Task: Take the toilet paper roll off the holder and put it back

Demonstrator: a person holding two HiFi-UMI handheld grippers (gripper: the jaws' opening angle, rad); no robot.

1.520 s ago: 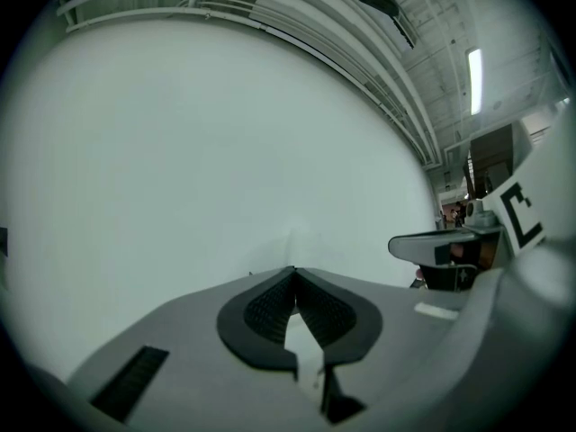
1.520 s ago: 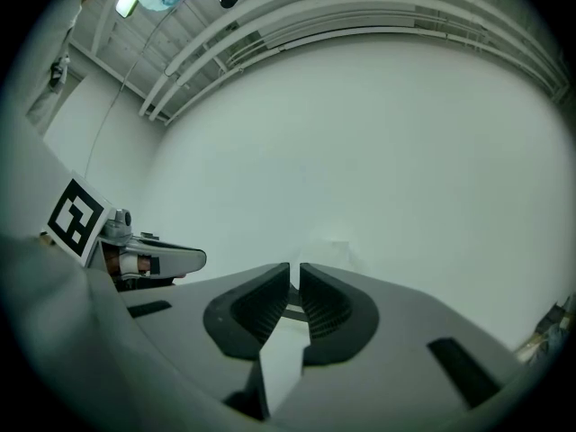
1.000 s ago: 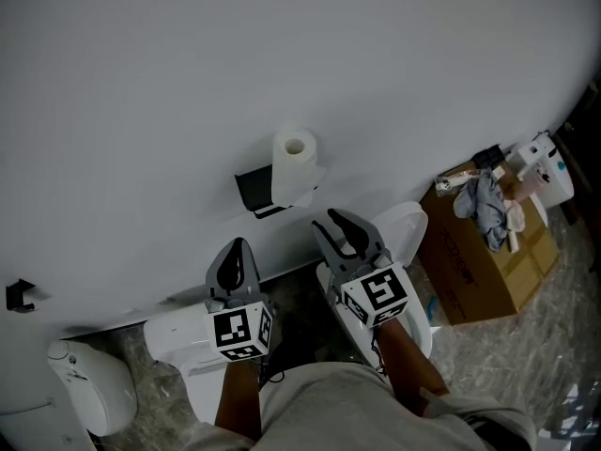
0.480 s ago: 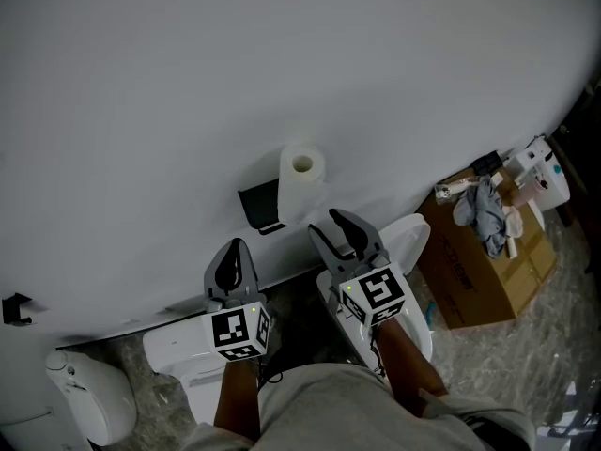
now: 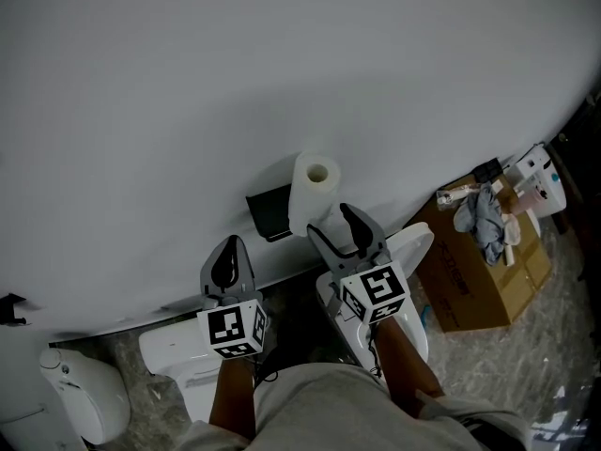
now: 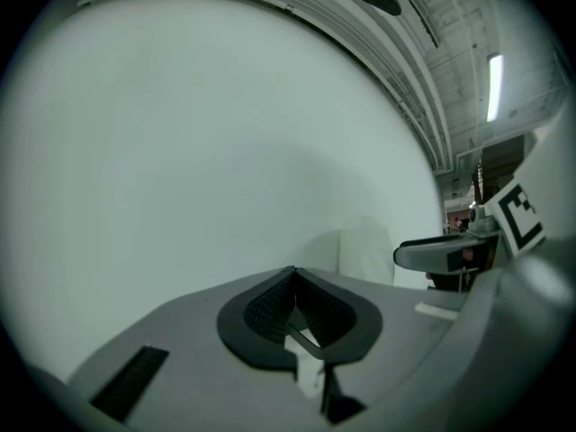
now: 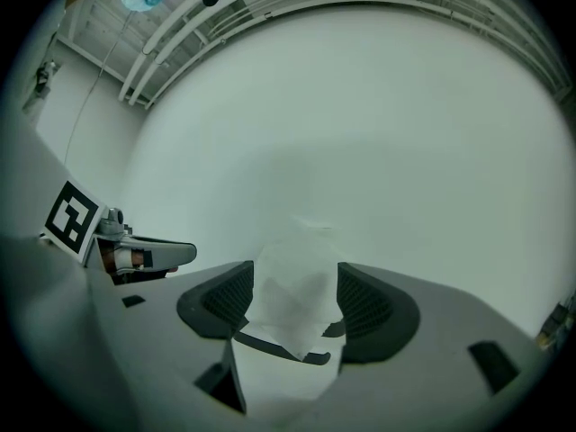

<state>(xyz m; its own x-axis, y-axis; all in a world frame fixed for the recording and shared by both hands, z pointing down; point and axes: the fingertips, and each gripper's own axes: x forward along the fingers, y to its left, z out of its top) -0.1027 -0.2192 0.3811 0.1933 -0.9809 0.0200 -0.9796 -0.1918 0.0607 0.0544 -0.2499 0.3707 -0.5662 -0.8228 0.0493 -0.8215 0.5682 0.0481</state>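
A white toilet paper roll [image 5: 313,194] stands upright on a black holder [image 5: 270,212] fixed to the white wall. My right gripper [image 5: 336,225] is just below and in front of it, its jaws opening. In the right gripper view the roll [image 7: 292,282] fills the gap between the dark pads [image 7: 367,302], and I see no pressing on it. To the left and lower, my left gripper [image 5: 225,259] has its jaws shut with nothing in them; its view shows the pads [image 6: 270,306] meeting and the roll [image 6: 364,250] faintly to the right.
A white toilet is below the grippers, its tank [image 5: 174,348] at the left and its lid [image 5: 408,244] at the right. A cardboard box [image 5: 479,271] with a cloth and small items stands at the right. A white bin [image 5: 84,395] is at the lower left.
The right gripper has come closer to the roll and its jaws have spread wider. The left gripper has hardly moved and stays shut.
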